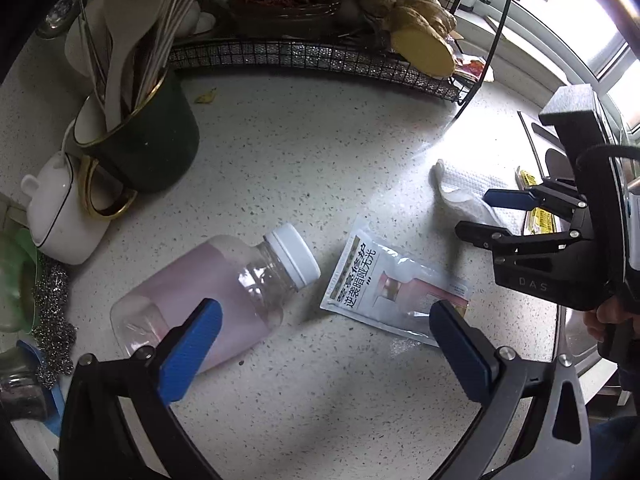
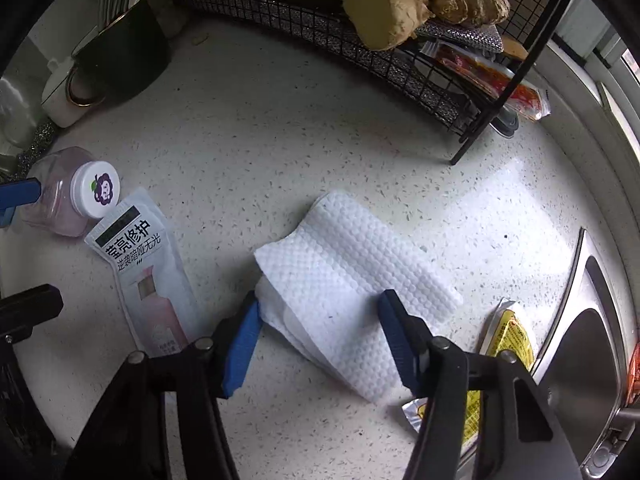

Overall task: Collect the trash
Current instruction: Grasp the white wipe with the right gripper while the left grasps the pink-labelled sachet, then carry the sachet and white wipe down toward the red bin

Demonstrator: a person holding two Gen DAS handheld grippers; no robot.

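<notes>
A clear plastic bottle [image 1: 216, 292] with pink liquid and a white cap lies on its side on the speckled counter [image 1: 312, 152]. A white sachet [image 1: 396, 292] with printed text lies flat beside it. My left gripper [image 1: 320, 340] is open above them, one finger over the bottle, one over the sachet's corner. A folded white paper towel [image 2: 348, 292] lies between the fingers of my right gripper [image 2: 320, 316], which is open and low over it. A yellow wrapper [image 2: 508, 340] lies to its right. The right gripper also shows in the left wrist view [image 1: 480, 216].
A black wire rack [image 1: 320, 56] with ginger [image 2: 400, 4] and a red packet [image 2: 492, 76] stands at the back. A dark mug of utensils [image 1: 144, 132], a white pot [image 1: 60, 212] and steel wool [image 1: 52, 320] stand at left. A steel sink [image 2: 588, 352] lies at right.
</notes>
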